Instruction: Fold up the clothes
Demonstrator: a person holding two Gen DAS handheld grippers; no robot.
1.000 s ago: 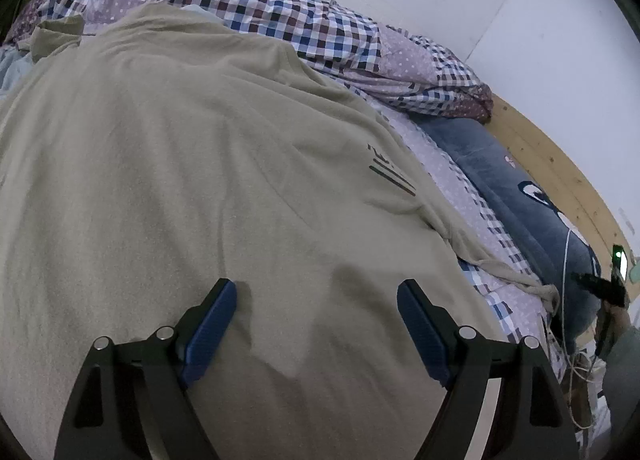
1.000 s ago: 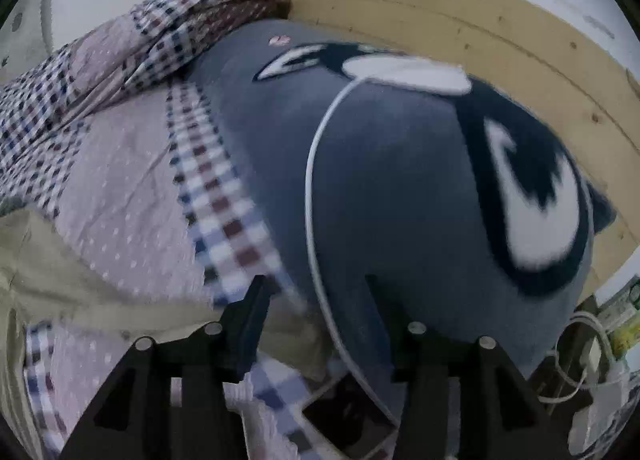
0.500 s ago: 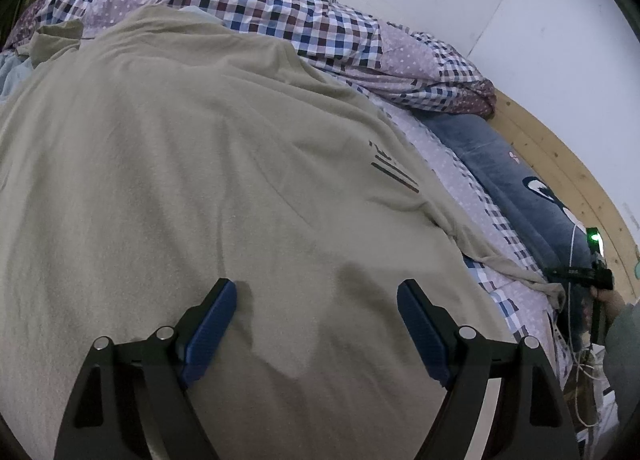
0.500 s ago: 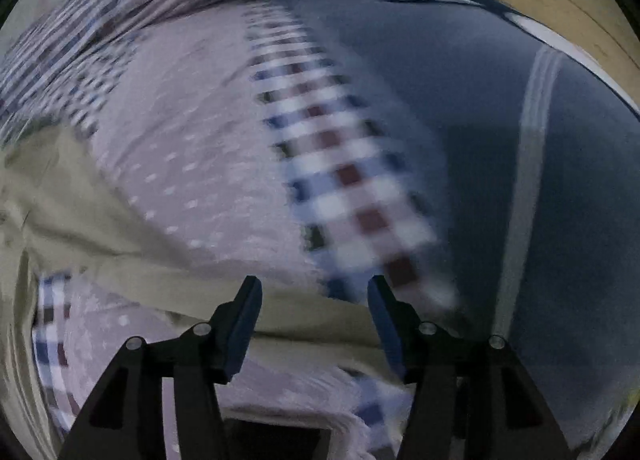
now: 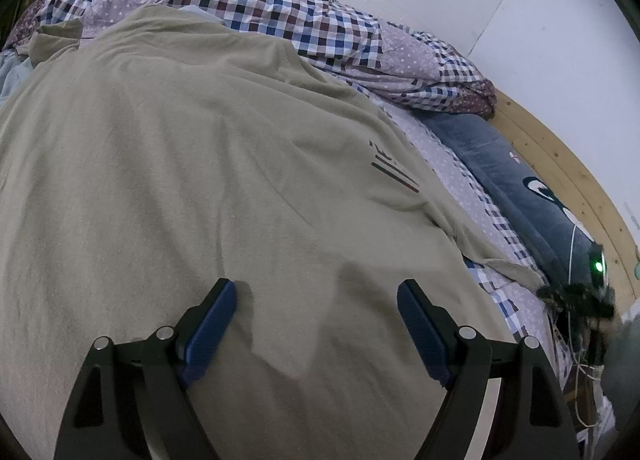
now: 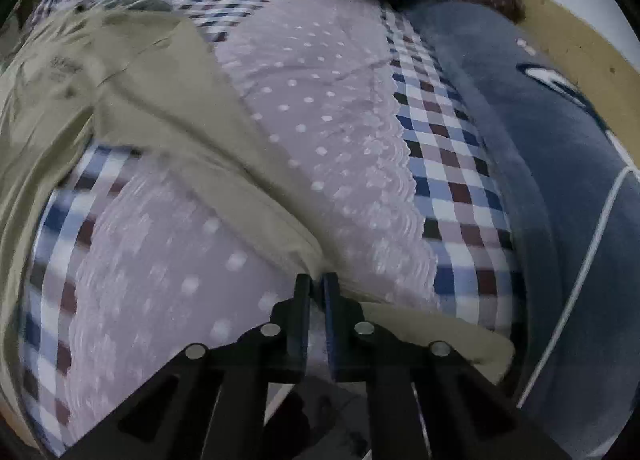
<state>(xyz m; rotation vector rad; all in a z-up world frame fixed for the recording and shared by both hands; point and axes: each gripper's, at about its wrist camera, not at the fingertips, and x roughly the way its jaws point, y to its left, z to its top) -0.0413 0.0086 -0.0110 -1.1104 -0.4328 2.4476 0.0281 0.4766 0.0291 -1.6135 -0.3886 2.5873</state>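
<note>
While the beige shirt (image 5: 192, 164) lay spread over the left and centre of the left wrist frame, the left gripper (image 5: 316, 300) hovered at lower centre with its blue fingers wide apart, nothing between them. In the right wrist view, the right gripper (image 6: 316, 284) at lower centre was pinched nearly closed on the shirt's sleeve (image 6: 224, 164), above the dotted quilt (image 6: 328, 100); a navy pillow (image 6: 560, 188) filled the right.

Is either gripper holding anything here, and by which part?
The right gripper is shut on the end of the beige shirt sleeve. The left gripper is open above the shirt, holding nothing.
</note>
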